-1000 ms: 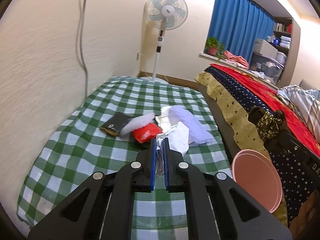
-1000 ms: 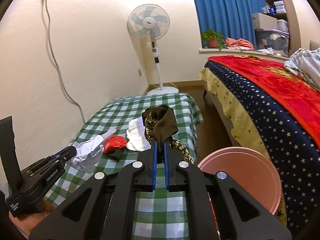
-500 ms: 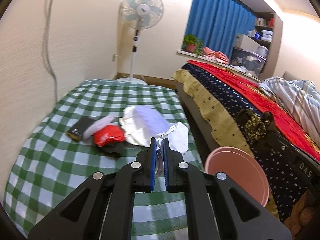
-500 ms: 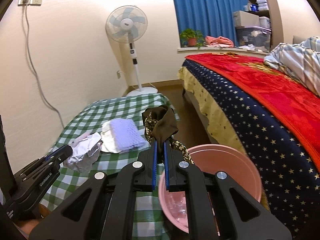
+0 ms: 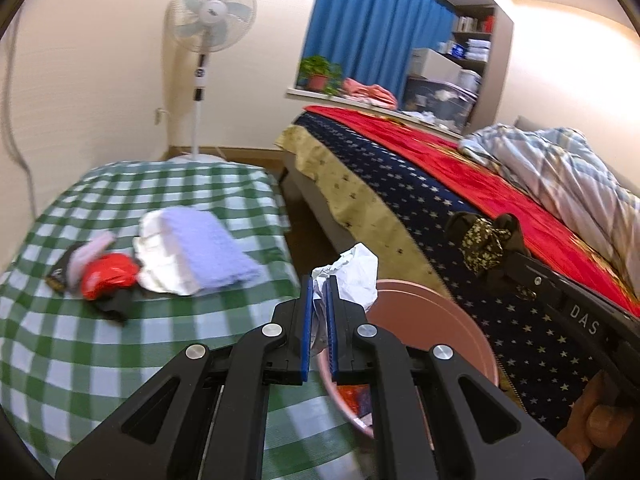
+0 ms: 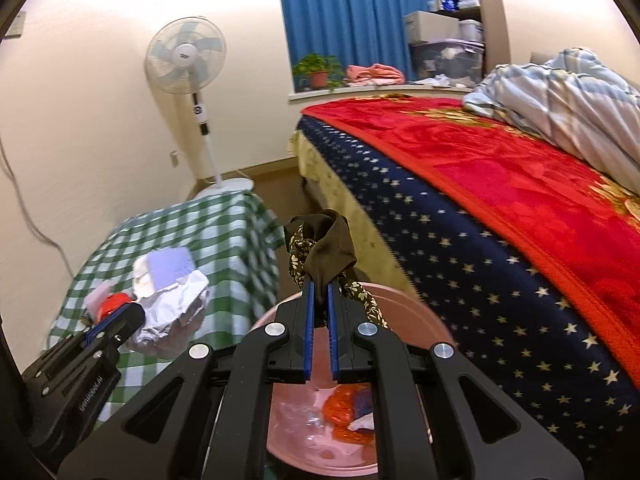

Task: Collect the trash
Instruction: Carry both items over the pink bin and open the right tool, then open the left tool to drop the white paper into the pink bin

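Beside the bed (image 6: pixel 500 216), low in the gap between it and the table (image 5: pixel 120 344), the pink bin (image 6: pixel 416 320) is sitting with its mouth open upward and some red and clear scraps already lying inside. Directly above that mouth the right gripper (image 6: pixel 319 312) is clamping a dark patterned wrapper (image 6: pixel 324 248), so its load is looking ready to drop. Off to the left, the left gripper (image 5: pixel 319 312) is pinching a crumpled white paper (image 5: pixel 352 268) and is sitting over the bin's near-left rim, partly above the table edge (the closer call of the two). More litter, including a red wrapper (image 5: pixel 108 276), is lying on the table. Open room is lying rightward over the bin, with the bed side close beyond.
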The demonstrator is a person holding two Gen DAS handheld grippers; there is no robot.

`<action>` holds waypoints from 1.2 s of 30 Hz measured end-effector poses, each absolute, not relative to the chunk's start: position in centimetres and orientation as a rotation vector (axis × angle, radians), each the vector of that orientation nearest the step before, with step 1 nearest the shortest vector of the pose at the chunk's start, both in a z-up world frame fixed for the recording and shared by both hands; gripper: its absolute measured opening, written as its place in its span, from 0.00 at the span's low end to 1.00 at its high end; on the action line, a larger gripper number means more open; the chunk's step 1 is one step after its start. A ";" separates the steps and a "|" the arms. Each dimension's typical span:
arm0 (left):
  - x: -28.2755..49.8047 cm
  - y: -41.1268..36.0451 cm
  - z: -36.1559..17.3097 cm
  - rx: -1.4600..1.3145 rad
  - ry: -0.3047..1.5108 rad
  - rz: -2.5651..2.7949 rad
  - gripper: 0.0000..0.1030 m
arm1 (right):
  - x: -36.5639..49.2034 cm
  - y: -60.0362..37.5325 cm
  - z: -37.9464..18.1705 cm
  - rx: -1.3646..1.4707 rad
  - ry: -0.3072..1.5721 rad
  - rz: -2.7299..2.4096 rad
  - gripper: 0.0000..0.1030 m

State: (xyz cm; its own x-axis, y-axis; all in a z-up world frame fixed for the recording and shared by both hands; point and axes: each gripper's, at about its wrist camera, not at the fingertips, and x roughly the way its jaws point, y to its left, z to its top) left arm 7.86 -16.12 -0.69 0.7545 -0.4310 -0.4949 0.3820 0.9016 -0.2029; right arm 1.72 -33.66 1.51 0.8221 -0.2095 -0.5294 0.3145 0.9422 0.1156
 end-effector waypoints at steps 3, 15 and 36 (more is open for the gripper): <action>8.1 -17.6 -1.1 -0.087 0.571 -0.476 0.06 | 1.7 -34.4 1.4 0.198 0.540 -0.307 0.06; 9.1 -21.8 -2.9 -0.092 0.620 -0.575 0.08 | 1.8 -36.3 0.5 0.203 0.571 -0.391 0.12; 8.9 -16.3 -1.8 -0.134 0.562 -0.433 0.33 | 2.2 -33.1 1.0 0.194 0.541 -0.315 0.12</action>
